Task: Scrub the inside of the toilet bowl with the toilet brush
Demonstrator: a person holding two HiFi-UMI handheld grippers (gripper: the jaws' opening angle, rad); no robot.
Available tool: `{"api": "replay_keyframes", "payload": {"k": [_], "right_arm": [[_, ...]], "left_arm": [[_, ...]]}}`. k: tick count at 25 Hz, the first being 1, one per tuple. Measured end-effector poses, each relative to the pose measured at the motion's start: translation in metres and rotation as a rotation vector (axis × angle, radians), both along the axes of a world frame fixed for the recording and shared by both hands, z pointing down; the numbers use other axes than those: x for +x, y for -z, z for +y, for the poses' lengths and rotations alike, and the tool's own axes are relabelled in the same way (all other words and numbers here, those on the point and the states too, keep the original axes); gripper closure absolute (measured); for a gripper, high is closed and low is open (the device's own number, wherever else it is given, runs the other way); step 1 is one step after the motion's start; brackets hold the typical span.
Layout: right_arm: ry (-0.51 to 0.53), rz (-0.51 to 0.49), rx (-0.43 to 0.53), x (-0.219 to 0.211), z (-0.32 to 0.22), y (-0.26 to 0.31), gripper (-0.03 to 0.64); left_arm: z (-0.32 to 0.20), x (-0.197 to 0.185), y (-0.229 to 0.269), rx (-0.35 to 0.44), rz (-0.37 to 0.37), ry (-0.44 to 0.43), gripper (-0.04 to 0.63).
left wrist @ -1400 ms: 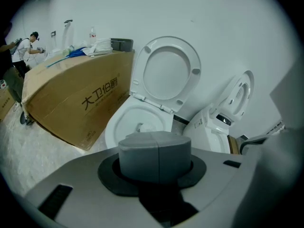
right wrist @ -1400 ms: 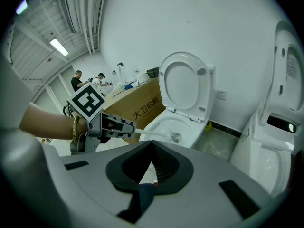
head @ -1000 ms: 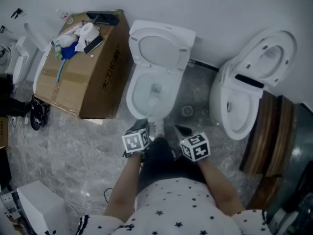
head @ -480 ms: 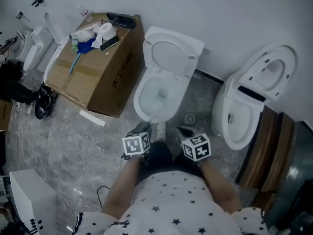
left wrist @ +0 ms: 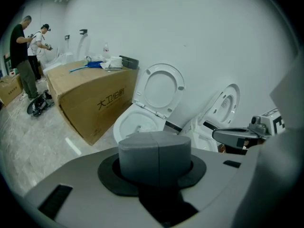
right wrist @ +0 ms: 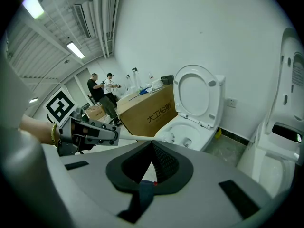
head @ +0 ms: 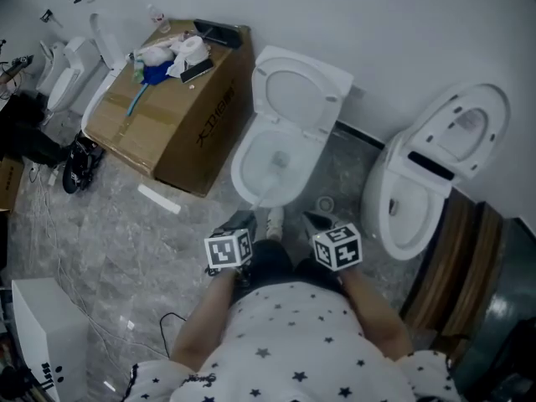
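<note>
Toilet brush point(head: 270, 178) is gripped at the near end of its thin white handle by the left tool point(head: 244, 219), whose jaws are pressed together on it. From the right gripper view the handle is seen to run out of that tool and down into the toilet bowl point(head: 240, 164), where the brush head is placed inside the rim. Such an end hold is judged to be chosen for reach, so that the tool is kept outside the bowl while the head is worked within. The right tool point(head: 312, 222) is held near the left one, above the floor point(head: 126, 233) in front of the bowl, with its jaws spread apart and nothing between them. It is judged to be kept back as not needed for the scrubbing. Behind the bowl the seat and lid point(head: 295, 90) are raised against the wall, so the bowl is left open to the brush. A cardboard box point(head: 180, 120) with cloths on top is set just beside the toilet on the left, and a second toilet point(head: 400, 193) is placed to the right. Farthest off, two people point(left wrist: 28, 42) are seen beyond the box
</note>
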State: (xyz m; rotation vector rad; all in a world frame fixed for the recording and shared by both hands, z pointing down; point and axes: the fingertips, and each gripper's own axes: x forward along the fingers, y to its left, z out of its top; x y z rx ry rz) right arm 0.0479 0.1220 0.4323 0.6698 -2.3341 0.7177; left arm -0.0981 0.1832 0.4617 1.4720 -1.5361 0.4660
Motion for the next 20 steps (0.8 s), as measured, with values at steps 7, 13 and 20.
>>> {"api": "replay_keyframes", "payload": {"k": [7,13,20], "right_arm": [[0.004,-0.014,0.006,-0.0005,0.0001,0.0031,0.611],[0.001,-0.031,0.006,-0.0011,0.0005,0.0059,0.612],[0.003,-0.034,0.014,-0.0026,0.0005,0.0075,0.611]], "left_arm": [[0.0031,0.0022,0.0005,0.006,0.002,0.01,0.439],[0.0036,0.0028,-0.0004,0.008,0.001,0.008,0.439],[0.0015,0.0021,0.0014,0.015,0.002,0.006,0.439]]}}
